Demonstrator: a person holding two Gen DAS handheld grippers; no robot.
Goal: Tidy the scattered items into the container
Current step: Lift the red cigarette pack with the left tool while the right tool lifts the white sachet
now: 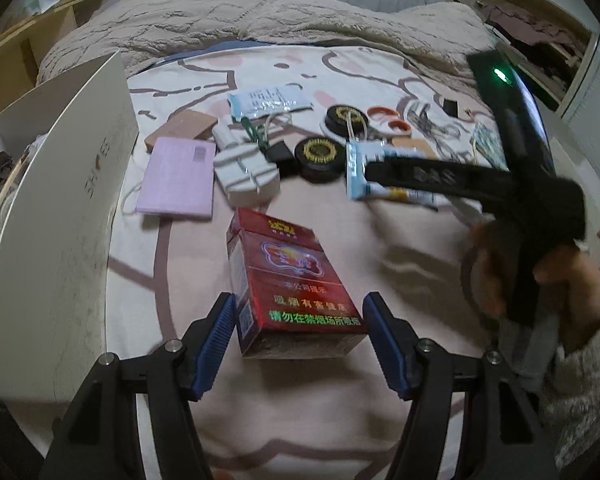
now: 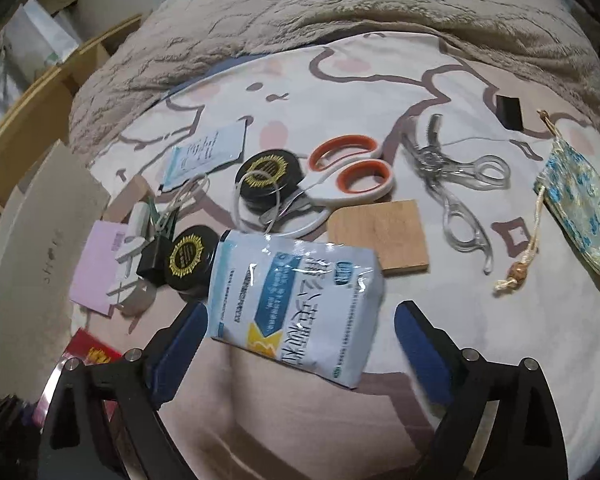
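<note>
A red cigarette box point(image 1: 292, 288) lies on the bed between the blue pads of my left gripper point(image 1: 300, 338). The jaws stand open, the left pad close to the box's side, the right pad a little apart. My right gripper point(image 2: 296, 356) is open around a light-blue medicine sachet point(image 2: 296, 308), which also shows in the left wrist view point(image 1: 384, 176); whether it rests on the bed or hangs I cannot tell. The white container box point(image 1: 60, 216) stands open at the left.
Scattered on the cartoon bedsheet point(image 2: 340, 80): two black round tins point(image 2: 266, 180), orange-handled scissors point(image 2: 348, 178), a wooden block point(image 2: 380, 230), clear tongs point(image 2: 452, 184), a floral pouch point(image 2: 580, 208), a pink card point(image 1: 178, 176), a white plug point(image 1: 244, 172). Fluffy blanket point(image 2: 340, 12) behind.
</note>
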